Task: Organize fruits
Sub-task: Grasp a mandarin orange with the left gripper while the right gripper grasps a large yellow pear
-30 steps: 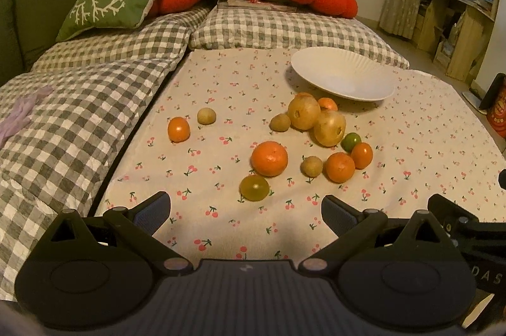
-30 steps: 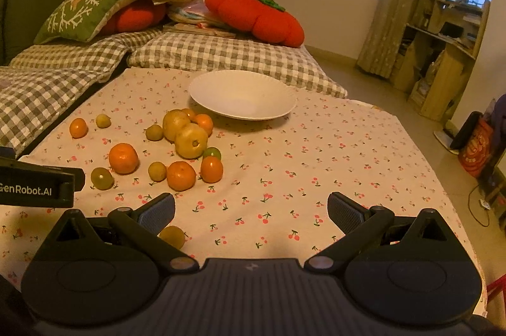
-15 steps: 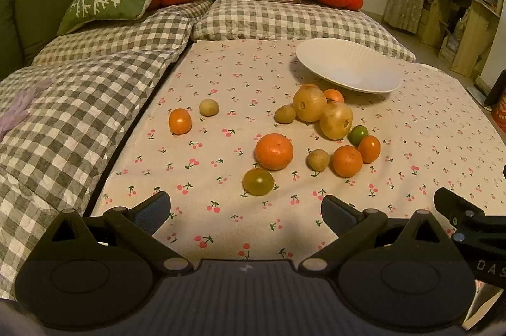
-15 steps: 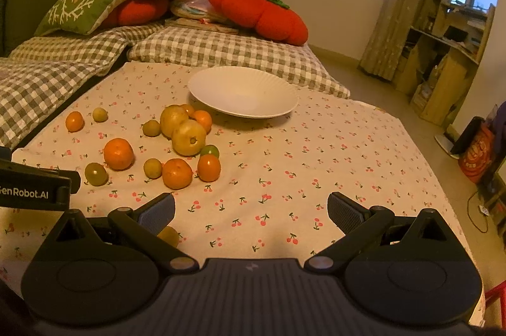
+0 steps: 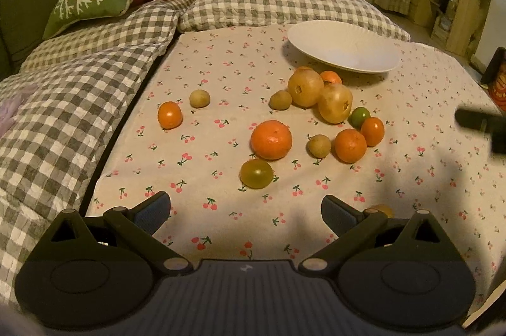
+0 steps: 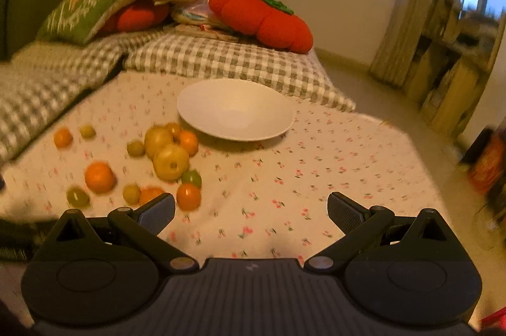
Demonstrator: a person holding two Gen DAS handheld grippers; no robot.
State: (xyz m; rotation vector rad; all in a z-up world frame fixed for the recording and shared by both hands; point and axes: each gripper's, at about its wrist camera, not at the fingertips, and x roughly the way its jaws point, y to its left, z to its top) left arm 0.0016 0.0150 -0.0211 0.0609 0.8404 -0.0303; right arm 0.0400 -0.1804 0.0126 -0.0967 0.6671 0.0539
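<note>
I have pushed both claws forward over the cherry-print cloth [image 5: 221, 57], my left claw [image 5: 245, 214] and right claw [image 6: 251, 214] gaping empty, the fruits [image 5: 271, 140] scattered before the white plate [image 6: 234, 108] near the far edge, while only the left view shows a yellow fruit [image 5: 382, 210] behind its right finger.

Bare cloth [image 6: 316, 177] right of fruit cluster [image 6: 170, 158] — plate [image 6: 235, 109] behind
</note>
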